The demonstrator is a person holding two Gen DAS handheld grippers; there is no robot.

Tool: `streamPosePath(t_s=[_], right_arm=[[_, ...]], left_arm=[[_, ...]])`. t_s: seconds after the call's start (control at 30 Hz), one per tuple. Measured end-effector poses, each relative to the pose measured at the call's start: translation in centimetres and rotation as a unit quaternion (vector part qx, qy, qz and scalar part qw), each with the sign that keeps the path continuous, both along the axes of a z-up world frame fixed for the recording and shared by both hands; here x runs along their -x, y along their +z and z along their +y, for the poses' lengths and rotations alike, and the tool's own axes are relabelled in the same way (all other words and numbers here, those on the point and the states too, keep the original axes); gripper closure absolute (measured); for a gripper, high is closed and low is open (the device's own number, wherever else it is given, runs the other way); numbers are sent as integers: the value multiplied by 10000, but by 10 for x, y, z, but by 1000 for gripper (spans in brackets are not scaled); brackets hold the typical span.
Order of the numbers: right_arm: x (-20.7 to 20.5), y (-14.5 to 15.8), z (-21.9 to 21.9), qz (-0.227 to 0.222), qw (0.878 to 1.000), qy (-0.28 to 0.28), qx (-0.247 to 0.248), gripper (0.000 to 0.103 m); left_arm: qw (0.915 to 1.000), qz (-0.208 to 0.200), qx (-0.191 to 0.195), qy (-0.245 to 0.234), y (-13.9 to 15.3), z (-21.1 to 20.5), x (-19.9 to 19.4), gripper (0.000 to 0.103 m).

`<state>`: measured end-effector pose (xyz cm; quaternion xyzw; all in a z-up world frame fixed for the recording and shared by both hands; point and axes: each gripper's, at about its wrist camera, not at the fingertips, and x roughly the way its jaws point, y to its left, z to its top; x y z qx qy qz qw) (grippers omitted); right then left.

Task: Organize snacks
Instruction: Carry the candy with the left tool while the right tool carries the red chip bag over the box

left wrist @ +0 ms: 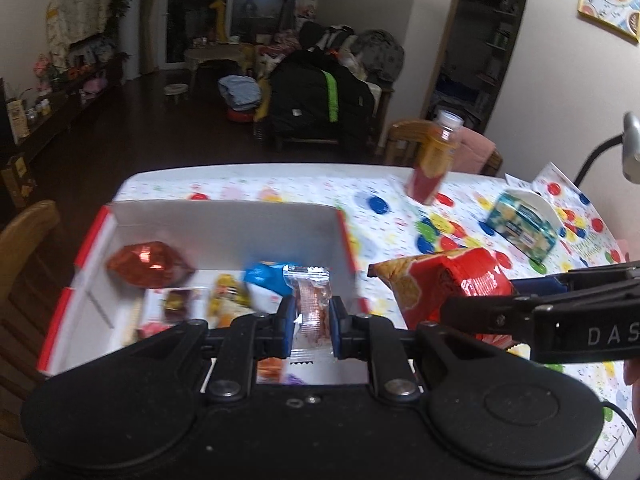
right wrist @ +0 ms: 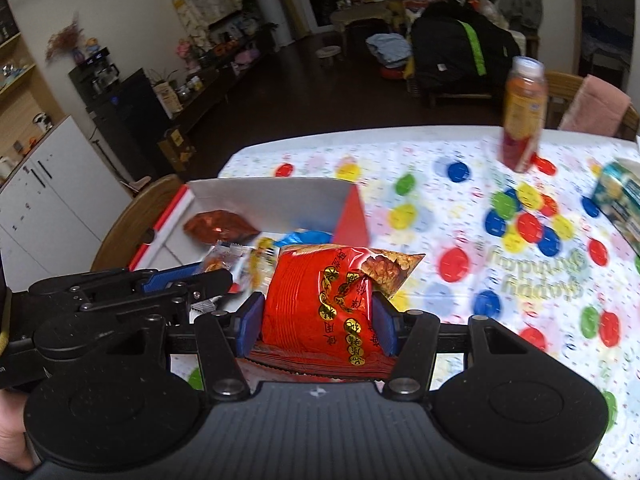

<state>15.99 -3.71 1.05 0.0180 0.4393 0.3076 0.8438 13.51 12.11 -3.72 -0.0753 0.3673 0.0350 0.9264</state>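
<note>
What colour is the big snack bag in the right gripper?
Red with gold characters; the right wrist view shows it best.

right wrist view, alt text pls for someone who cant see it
The right gripper holds a red snack bag between its blue-padded fingers, above a balloon-print tablecloth. To its left, the left gripper holds a small clear-wrapped snack over an open white box already containing snacks. A bottle stands farther back.

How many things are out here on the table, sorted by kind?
Snack packets held in the grippers: 2, a small clear packet and a big red bag
Cardboard box partly filled with snacks: 1
Drink bottle: 1
Blue-green pack: 1
Total: 5, not counting the loose snacks inside the box.
</note>
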Motion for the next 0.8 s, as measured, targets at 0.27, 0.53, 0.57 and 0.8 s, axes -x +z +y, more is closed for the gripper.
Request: streamPosePath(t_s=[0.27, 0.53, 0.57, 0.8], right_arm=[[-2, -7, 52, -163, 9996, 199, 125, 47], [-19, -25, 94, -294, 9982, 432, 286, 47], [-21, -28, 98, -291, 9980, 459, 320, 47], [-36, -48, 118, -105, 9976, 521, 435, 47]], left_arm=[[9993, 52, -72, 351, -2, 55, 4, 88], [9978, 348, -85, 565, -25, 103, -11, 88], [9975, 387, -87, 579, -29, 106, -13, 88], [9973, 544, -29, 493, -50, 119, -22, 88]])
